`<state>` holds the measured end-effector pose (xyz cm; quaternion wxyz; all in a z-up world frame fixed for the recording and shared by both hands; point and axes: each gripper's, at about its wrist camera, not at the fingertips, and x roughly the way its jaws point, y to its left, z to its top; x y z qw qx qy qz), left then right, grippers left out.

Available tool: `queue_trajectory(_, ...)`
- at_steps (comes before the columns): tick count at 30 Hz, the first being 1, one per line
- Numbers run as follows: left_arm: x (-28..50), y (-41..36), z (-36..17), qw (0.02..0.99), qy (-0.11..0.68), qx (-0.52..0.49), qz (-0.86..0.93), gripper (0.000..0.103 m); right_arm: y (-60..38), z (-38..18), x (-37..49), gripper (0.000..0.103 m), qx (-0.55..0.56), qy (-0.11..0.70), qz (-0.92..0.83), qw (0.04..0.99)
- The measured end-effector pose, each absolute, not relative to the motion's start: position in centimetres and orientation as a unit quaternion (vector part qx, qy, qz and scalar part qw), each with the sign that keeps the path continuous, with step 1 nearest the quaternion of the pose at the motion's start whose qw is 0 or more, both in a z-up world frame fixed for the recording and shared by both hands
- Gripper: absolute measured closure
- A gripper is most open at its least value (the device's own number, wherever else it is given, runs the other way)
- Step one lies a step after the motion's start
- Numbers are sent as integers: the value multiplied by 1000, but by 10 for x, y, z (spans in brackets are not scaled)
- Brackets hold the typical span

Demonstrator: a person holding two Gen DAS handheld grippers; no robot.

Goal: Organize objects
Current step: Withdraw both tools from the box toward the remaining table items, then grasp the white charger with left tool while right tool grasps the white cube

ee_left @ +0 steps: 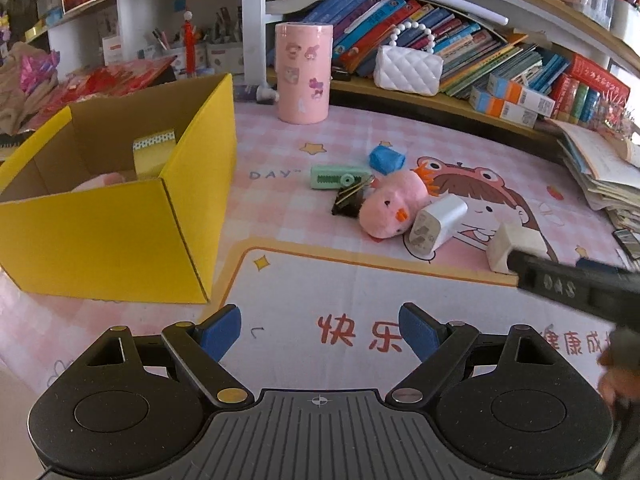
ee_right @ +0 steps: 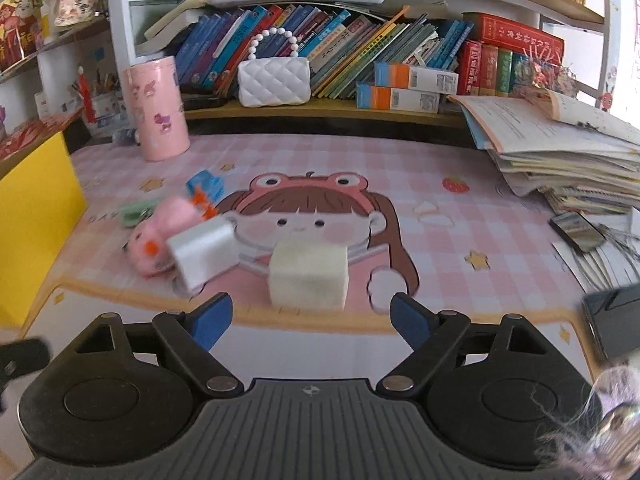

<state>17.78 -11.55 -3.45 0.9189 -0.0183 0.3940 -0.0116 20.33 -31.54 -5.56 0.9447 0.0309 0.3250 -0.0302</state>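
Yellow cardboard box (ee_left: pixel 120 216) sits open at the table's left edge, so we judge loose items belong there. Our right gripper (ee_right: pixel 310 320), jaws wide, faces the white foam block (ee_right: pixel 308 276) mid-table; our left gripper (ee_left: pixel 320 330) waits, jaws wide, empty.

This looks like a child's study corner at home. A pink cartoon mat (ee_right: pixel 460 216) covers the worktop. Behind it runs a shelf (ee_right: pixel 320 110) crammed with leaning children's books (ee_right: pixel 248 36) (most of them blue-spined), with a white quilted handbag (ee_right: pixel 274 82) in front of them. Right of the mat, loose workbooks (ee_right: pixel 560 148) are heaped.
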Motion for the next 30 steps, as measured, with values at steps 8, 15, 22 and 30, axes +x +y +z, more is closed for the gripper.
queue_trajectory(8,188,-124,-31,920,392,-11,-18,15,-322,-73,247,39,46,353,-5,934)
queue_trajectory(15,210,-136,-26,926,376,-20,-34,17,-336,-68,231,55,59,352,0,934)
queue_trajectory(22,246,-162,-27,928,368,-29,-56,18,-351,-58,195,55,80,360,8,930)
queue_trajectory(30,274,-204,-51,910,410,-41,-56,18,-353,-56,164,55,87,375,19,923)
